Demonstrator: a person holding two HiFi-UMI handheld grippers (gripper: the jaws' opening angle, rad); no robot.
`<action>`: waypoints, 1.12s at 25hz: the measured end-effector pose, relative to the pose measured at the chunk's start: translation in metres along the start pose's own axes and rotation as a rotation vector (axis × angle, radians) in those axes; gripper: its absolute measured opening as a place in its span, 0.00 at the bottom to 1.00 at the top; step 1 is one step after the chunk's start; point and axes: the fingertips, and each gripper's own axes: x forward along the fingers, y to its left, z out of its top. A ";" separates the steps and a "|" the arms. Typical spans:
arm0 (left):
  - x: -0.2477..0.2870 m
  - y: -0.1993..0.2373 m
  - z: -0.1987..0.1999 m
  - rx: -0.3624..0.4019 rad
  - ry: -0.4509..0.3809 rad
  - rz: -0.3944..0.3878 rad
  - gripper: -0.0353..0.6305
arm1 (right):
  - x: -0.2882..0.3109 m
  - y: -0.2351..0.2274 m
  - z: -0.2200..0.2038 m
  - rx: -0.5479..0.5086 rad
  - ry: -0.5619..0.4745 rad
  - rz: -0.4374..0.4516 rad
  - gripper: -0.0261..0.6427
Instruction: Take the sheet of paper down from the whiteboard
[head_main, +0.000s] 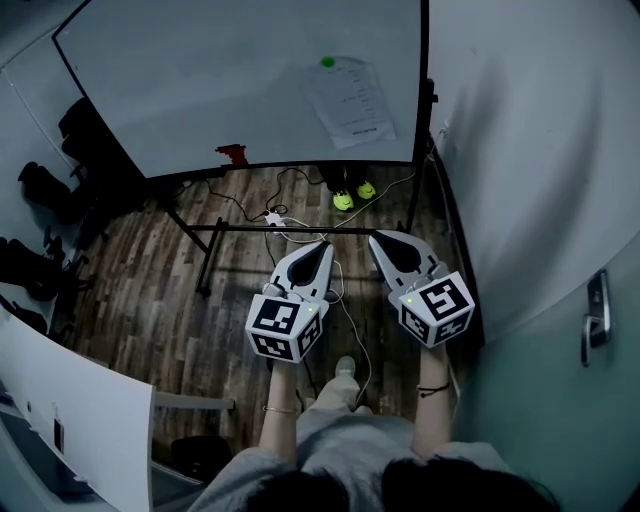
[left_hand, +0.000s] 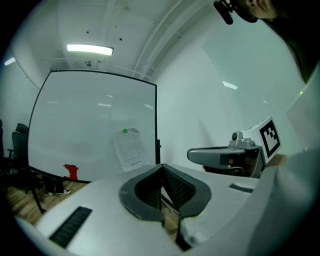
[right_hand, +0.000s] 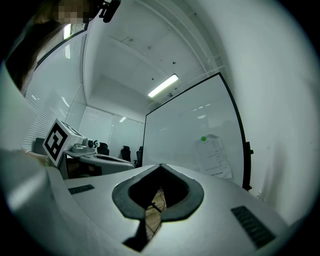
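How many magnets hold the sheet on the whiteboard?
1: a green magnet at the top edge of the sheet, on the right part of the whiteboard. No other shows.

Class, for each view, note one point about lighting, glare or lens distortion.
Head view: dim and bluish, the whiteboard frame bowed by the lens. Left gripper view: the ceiling light is blown out, corners black. Right gripper view: the sheet of paper shows print too small to read.
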 end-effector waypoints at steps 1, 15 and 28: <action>0.005 0.003 0.001 -0.001 -0.004 -0.002 0.06 | 0.005 -0.004 0.001 -0.004 -0.002 0.000 0.04; 0.077 0.051 0.008 0.012 -0.017 -0.061 0.06 | 0.063 -0.058 -0.003 -0.015 -0.003 -0.051 0.04; 0.146 0.105 0.012 0.012 -0.020 -0.127 0.06 | 0.130 -0.105 -0.003 -0.036 -0.002 -0.094 0.04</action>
